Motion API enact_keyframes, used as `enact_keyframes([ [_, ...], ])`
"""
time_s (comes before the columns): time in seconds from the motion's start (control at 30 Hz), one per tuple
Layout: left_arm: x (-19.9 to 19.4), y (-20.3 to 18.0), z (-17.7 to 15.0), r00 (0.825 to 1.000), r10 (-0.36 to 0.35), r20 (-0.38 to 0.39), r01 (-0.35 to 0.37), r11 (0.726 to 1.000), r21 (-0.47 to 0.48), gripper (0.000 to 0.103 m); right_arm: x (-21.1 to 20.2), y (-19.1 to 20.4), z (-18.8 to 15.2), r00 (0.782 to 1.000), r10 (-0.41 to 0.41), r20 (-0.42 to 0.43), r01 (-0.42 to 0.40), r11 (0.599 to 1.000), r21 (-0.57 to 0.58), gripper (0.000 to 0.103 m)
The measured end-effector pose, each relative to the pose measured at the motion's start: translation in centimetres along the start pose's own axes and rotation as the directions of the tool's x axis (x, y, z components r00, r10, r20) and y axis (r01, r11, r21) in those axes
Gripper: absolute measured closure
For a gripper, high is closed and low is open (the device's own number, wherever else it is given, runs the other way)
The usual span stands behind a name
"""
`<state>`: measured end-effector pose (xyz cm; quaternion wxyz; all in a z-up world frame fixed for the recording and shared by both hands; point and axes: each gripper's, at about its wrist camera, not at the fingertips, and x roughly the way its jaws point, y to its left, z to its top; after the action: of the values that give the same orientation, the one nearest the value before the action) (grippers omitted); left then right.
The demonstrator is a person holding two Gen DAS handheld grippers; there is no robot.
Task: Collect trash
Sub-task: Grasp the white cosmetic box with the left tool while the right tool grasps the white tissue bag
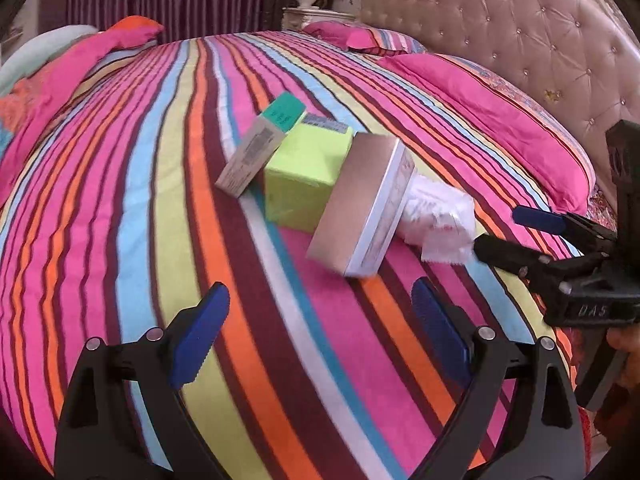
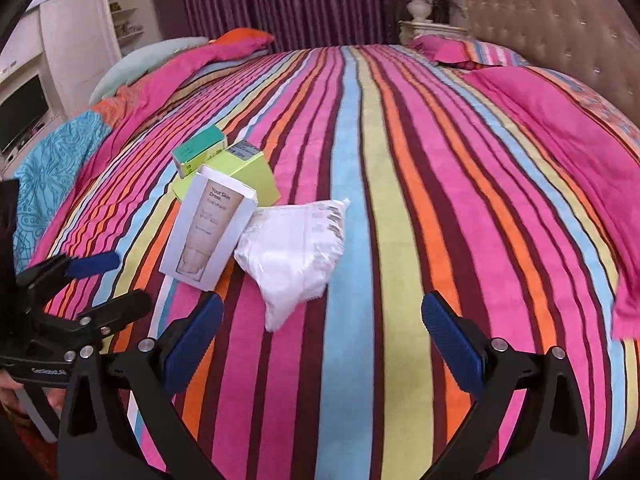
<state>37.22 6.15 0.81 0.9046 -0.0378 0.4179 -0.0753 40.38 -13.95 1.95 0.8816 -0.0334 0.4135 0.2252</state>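
Several pieces of trash lie clustered on a striped bed point(image 1: 120, 240). From far to near they are a slim box with a green end point(image 1: 256, 148), a lime-green box point(image 1: 304, 176), a white and beige cosmetics box point(image 1: 360, 204) and a crumpled white plastic bag point(image 1: 436, 212). My left gripper point(image 1: 320, 320) hovers open just short of the beige box, with nothing between its blue pads. In the right wrist view the bag point(image 2: 296, 248) lies just ahead of my open, empty right gripper point(image 2: 322, 320). The cosmetics box point(image 2: 212, 228) is to the bag's left. The left gripper point(image 2: 116, 284) shows at the left edge.
Pink pillows point(image 1: 480, 112) lie along a tufted headboard point(image 1: 520, 20) on the right. Folded pink and turquoise bedding point(image 2: 60, 160) is piled at the bed's left side. A nightstand with a vase point(image 2: 420, 8), purple curtains point(image 2: 280, 0) and a white cabinet point(image 2: 72, 40) stand beyond the bed.
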Motion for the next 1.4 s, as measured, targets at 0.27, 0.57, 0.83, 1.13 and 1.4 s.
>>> enact_keyframes([
  [0.27, 3.1, 0.1, 2.2, 0.999, -0.024, -0.047, 0.026, 0.999, 0.041, 0.013, 2.6, -0.5, 1.8, 0.999, 0.003, -0.051, -0.005, 0.999, -0.037, 0.008],
  [0.57, 4.9, 1.0, 3.5, 0.990, -0.120, -0.068, 0.121, 0.993, 0.003, 0.013, 4.4, -1.6, 3.2, 0.988, 0.110, -0.104, -0.110, 0.994, 0.006, 0.008],
  [0.83, 5.3, 0.5, 3.2, 0.990, -0.122, -0.066, 0.121, 0.993, -0.012, 0.013, 4.9, -1.9, 3.7, 0.979, 0.166, -0.118, -0.159, 0.985, 0.068, 0.008],
  [1.13, 6.3, -0.9, 3.2, 0.998, -0.039, -0.058, 0.035, 0.998, -0.058, 0.069, 6.2, 0.0, 4.5, 0.992, -0.015, -0.122, 0.017, 1.000, 0.016, 0.009],
  [1.4, 5.3, -1.8, 2.4, 0.999, -0.035, -0.031, 0.033, 0.997, -0.066, 0.071, 5.5, 0.6, 3.4, 0.995, 0.014, -0.095, -0.009, 0.999, 0.052, 0.040],
])
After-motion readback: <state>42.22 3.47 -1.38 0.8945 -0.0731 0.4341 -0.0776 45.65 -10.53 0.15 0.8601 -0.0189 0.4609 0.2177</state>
